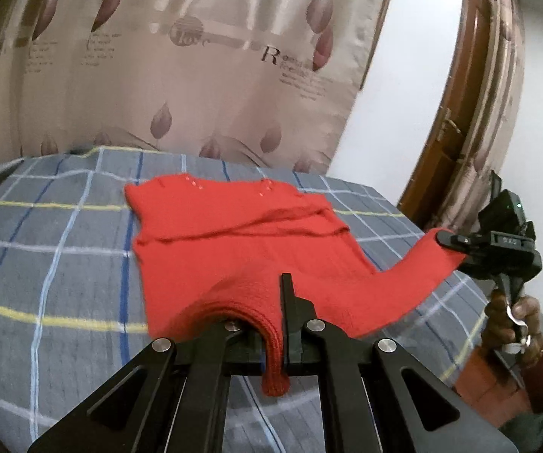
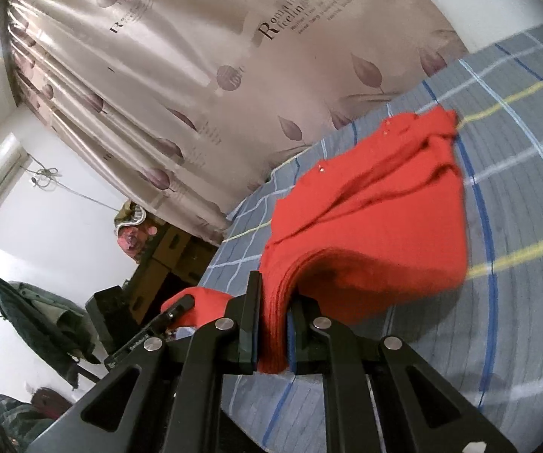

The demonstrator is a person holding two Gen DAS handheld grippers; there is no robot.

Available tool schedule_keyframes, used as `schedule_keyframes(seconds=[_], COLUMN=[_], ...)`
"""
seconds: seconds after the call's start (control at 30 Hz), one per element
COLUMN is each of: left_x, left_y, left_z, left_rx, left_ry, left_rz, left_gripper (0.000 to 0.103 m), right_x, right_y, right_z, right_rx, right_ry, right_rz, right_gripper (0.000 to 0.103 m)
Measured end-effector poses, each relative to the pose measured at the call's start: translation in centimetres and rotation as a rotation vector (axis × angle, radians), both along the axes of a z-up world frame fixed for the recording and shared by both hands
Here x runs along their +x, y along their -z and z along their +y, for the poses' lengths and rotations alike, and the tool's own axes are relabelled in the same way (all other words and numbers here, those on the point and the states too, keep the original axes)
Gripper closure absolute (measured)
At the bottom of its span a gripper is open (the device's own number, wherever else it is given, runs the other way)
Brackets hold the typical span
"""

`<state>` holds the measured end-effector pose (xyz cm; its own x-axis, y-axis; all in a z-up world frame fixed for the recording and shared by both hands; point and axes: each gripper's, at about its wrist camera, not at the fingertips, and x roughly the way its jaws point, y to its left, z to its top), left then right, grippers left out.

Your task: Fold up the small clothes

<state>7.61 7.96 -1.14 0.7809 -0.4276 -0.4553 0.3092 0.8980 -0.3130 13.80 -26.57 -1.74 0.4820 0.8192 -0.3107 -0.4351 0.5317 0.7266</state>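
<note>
Red knit garment (image 1: pixel 233 234) on checked bedsheet (image 1: pixel 45 264), near hem clamped in left gripper (image 1: pixel 275 336) and right gripper (image 2: pixel 273 324)

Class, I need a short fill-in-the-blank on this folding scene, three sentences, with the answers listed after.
1. The knitted garment is coloured ____.
2. Both the left gripper and the right gripper are shut on the ____.
3. The garment's far end rests on a checked ____ in front of the curtain.

Answers: red; garment; bedsheet
</note>
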Motion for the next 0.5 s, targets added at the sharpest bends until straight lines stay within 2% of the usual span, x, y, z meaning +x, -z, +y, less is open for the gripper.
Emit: schedule_keyframes(seconds=[0.13,0.5], left_x=[2.3,7.6], left_y=[-0.3,-1.2], left_z=[0.2,-0.9], left_rx=[0.003,0.097], left_ry=[-0.033,-0.09], left_rz=[0.001,-0.042], left_gripper=[0.098,0.098], right_x=[2.3,8.4], right_y=[-0.8,-1.2], right_z=[0.0,0.3], right_rx=[-0.015,-0.026], right_ry=[0.006,0.02], right_rz=[-0.006,0.01], right_gripper=[0.092,0.092])
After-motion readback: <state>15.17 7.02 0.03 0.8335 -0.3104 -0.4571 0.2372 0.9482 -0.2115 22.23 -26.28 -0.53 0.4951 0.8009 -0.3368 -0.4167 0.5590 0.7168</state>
